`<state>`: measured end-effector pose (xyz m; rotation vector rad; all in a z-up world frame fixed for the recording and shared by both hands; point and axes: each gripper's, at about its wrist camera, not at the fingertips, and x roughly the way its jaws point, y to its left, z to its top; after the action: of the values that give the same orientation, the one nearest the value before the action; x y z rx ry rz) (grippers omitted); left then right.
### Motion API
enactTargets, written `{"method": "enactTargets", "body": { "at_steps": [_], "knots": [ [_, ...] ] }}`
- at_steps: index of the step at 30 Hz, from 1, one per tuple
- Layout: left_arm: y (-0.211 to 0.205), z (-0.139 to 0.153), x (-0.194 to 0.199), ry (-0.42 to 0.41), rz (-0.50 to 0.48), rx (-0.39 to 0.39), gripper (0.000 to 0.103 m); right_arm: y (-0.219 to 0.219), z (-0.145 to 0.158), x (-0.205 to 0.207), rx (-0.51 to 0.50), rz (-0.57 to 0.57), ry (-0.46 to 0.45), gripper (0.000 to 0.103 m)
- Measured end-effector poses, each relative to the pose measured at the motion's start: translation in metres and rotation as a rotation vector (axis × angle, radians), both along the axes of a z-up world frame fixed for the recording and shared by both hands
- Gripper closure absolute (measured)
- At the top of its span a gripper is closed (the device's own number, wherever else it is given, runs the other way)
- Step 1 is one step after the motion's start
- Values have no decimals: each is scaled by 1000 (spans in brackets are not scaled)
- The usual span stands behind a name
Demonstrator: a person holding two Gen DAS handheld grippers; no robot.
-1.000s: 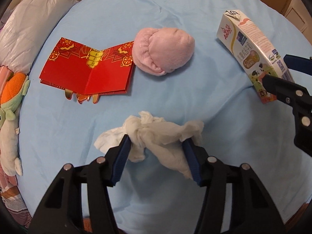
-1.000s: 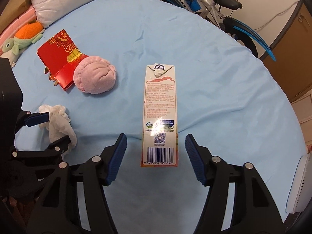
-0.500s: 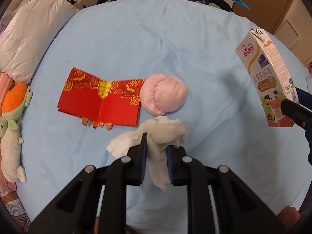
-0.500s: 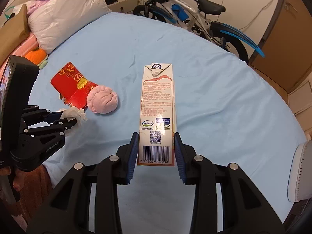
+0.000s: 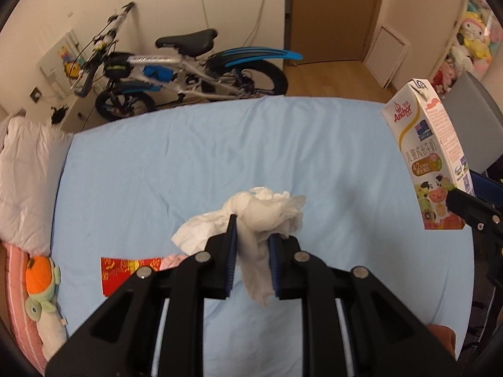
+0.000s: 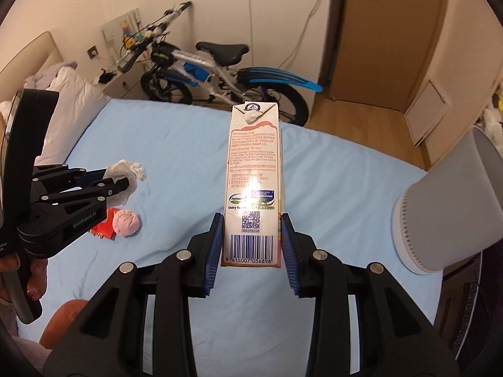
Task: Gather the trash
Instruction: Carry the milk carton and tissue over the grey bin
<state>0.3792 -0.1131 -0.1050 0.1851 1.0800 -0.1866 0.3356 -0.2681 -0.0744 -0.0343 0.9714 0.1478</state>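
Fingers, left gripper (image 5: 251, 245): closed on my crumpled white tissue (image 5: 261, 216), which bunches above the blue pads and trails below them, clear of the blue bedsheet (image 5: 188, 163).
Fingers, right gripper (image 6: 250, 245): clamped on the base of the Anchor milk carton (image 6: 253, 185), upright, barcode toward me, lifted off the sheet.
Surroundings I can list:
- red envelope (image 5: 125, 270) and pink round cushion (image 6: 126, 223), touching, lying on the bed below the left gripper;
- white pillow (image 5: 25, 182) and turtle plush (image 5: 42, 295) along the left edge;
- child's bicycle (image 6: 217, 72) beyond the bed;
- grey cylindrical bin (image 6: 446, 213) just beside the carton's right.
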Motion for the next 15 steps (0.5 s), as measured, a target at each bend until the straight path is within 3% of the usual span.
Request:
{"method": "enactTargets", "body": {
  "at_steps": [10,15],
  "knots": [
    [-134,96,3,-83,-305,-42,85,-141,113,-41,50,-301,-97,69],
    [-195,144,4,-153,-449,-74,84,-201,149,-73,77,-448,-145,69]
  ]
}}
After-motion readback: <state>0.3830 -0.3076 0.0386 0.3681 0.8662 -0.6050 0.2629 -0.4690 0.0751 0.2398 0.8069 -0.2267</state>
